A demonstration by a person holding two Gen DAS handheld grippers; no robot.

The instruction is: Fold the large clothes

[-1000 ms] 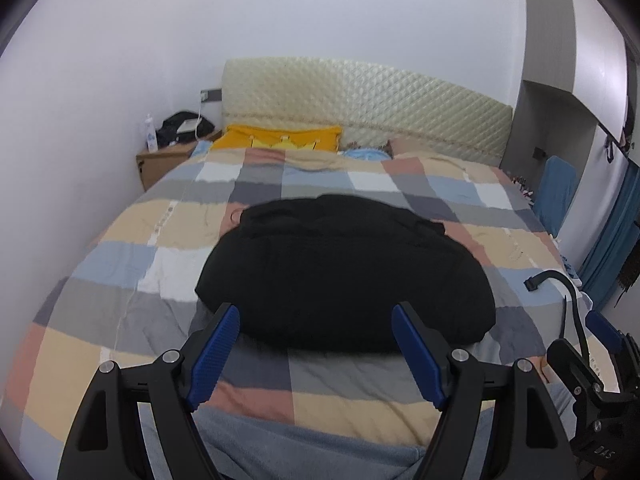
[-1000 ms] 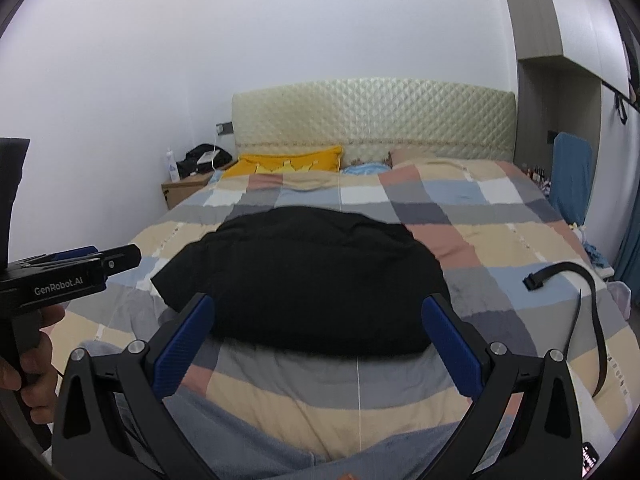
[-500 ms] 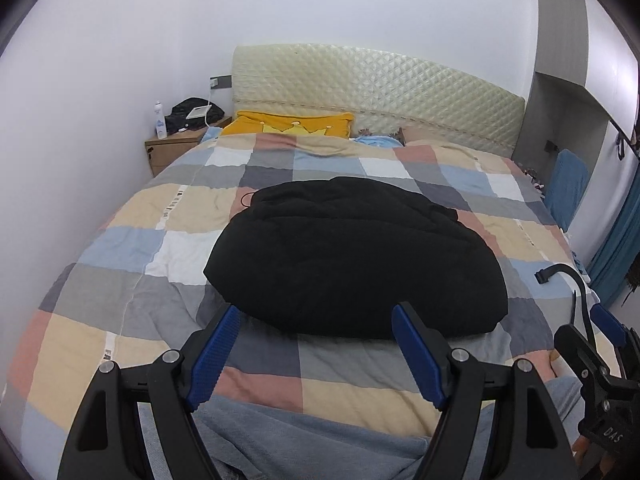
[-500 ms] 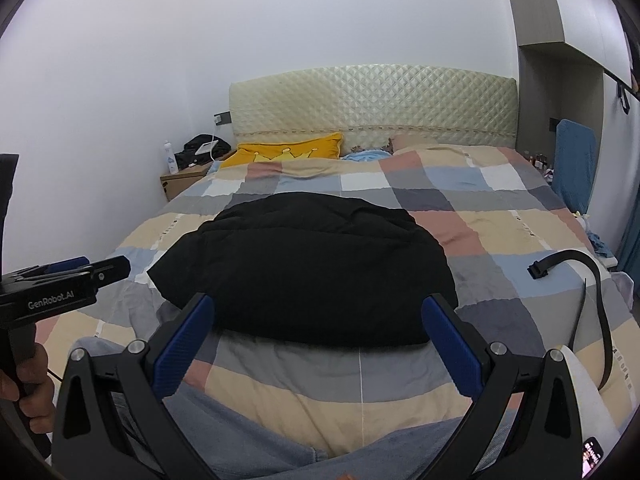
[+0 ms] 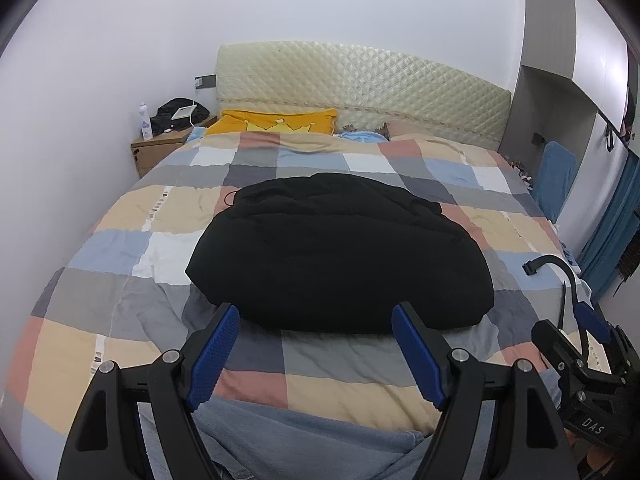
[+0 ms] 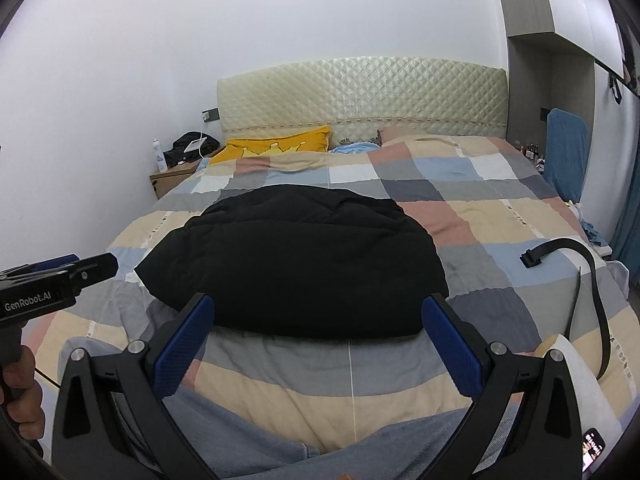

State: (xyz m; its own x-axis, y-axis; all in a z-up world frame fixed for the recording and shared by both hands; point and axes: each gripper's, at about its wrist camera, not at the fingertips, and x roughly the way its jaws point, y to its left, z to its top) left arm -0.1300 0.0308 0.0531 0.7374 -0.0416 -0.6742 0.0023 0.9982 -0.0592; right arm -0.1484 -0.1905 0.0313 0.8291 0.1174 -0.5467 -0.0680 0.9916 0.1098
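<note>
Lying ahead of both tools: black jacket point(image 5: 340, 252) | left tool point(image 5: 316, 322) agape | right tool point(image 6: 316, 312) agape

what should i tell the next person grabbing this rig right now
Left hand-held gripper: open, empty, hovering at the near edge of the bed.
Right hand-held gripper: open, empty, alongside it.
Black garment: lies in a compact rounded bundle mid-bed on the checked duvet, touched by neither gripper.
Black strap: loose on the duvet to the right, apart from the garment.
Done: garment looks folded over, though how far cannot be told.
Left: check the fold, tidy if needed.
</note>
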